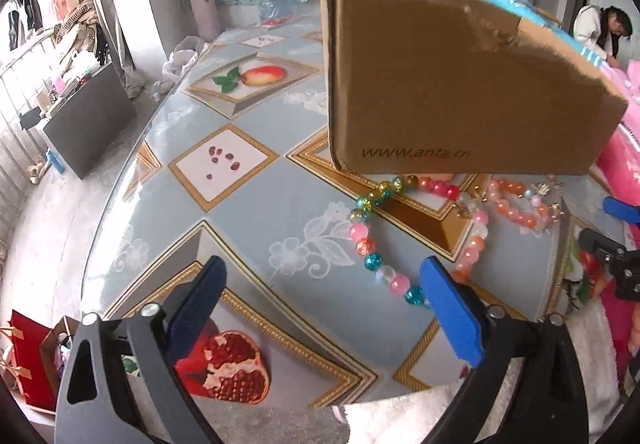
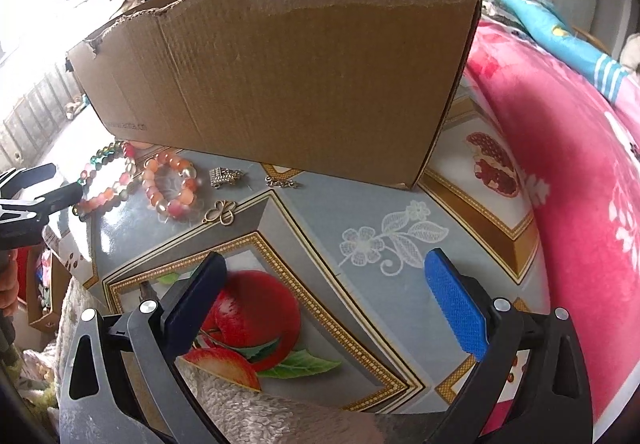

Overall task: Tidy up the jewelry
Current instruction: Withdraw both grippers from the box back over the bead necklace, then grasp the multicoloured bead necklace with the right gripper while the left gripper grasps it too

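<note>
Left gripper (image 1: pixel 320 284): its jaws stand wide apart over the desk (image 1: pixel 280 204) with nothing between them; the nearest stretch of the multicoloured bead bracelet (image 1: pixel 372 264) lies just beside the right-hand pad, not clamped.
Right gripper (image 2: pixel 324 284): jaws likewise wide apart and empty, hanging over bare patterned desk, well apart from the jewelry.
Jewelry: all of it lies loose on the desk in front of the cardboard box (image 2: pixel 280 76). The multicoloured bracelet sits leftmost, its far edge touching or tucked at the foot of the box; the orange bead bracelet (image 2: pixel 172 184) lies just beside it.
Small pieces: a silver charm (image 2: pixel 224 177), a short chain (image 2: pixel 281 183) and a gold butterfly-shaped pendant (image 2: pixel 221 213) lie near the bracelets, each apart from the others.
Progress: judged from how things lie, sorting has barely started; no visible piece is in a gripper.
Left to do: presumably every piece still has to be picked up and put away, likely in the box, starting with the bracelet nearest the left gripper.
Hidden: the box's inside cannot be seen from either view, so whether anything is already in it cannot be told.
Hard to make out: the small metal pieces are too tiny to identify with confidence.
</note>
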Available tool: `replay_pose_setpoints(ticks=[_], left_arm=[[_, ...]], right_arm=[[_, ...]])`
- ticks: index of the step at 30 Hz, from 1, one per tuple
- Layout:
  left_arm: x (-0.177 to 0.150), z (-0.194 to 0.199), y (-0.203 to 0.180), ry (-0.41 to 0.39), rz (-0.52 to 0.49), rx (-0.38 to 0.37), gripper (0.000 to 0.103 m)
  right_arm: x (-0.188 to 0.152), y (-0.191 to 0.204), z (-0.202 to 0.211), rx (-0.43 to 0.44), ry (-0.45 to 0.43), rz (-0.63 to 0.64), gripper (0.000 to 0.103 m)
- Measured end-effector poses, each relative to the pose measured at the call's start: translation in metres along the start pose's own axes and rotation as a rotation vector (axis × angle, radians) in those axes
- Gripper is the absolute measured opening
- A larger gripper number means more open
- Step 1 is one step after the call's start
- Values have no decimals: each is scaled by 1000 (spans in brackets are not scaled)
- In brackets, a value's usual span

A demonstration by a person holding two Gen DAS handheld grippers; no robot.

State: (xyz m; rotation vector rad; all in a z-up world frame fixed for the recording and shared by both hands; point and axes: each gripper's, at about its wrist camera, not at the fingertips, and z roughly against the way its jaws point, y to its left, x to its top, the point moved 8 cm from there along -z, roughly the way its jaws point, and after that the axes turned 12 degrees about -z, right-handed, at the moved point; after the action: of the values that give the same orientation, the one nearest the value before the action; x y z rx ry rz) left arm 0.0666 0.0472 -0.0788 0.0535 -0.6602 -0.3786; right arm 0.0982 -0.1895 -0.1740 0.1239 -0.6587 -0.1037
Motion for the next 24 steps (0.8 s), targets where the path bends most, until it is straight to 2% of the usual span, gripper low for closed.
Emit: replay_pose_setpoints(ticks=[3,6,8,11,13,15,18,21,24], left_arm=[[3,12,5,-48,37,-33,83],[7,23,12,-92,87,-74,72],[9,26,15,-109,103,-103,65],[10,25,11,-105,90,-133,54],[11,21,7,-100,75,-153,49],[13,16,3,-95,56,-171,44],[17,6,-1,-90,27,-174,39],[20,1,-6,-91,-14,-166,35],[19,-5,-8,-74,-59,-142,30]], right_arm=[[6,0,7,66,18,-43,95],[16,13,25,171,-22,-69,95],[21,34,38,265,-40,-40,93],[27,65,50,375,-51,4,88],[30,88,50,453,-26,22,82],[33,104,44,495,14,28,69],[37,125,21,492,81,49,50],[34,138,3,467,122,71,37],[30,145,-13,423,153,112,29]])
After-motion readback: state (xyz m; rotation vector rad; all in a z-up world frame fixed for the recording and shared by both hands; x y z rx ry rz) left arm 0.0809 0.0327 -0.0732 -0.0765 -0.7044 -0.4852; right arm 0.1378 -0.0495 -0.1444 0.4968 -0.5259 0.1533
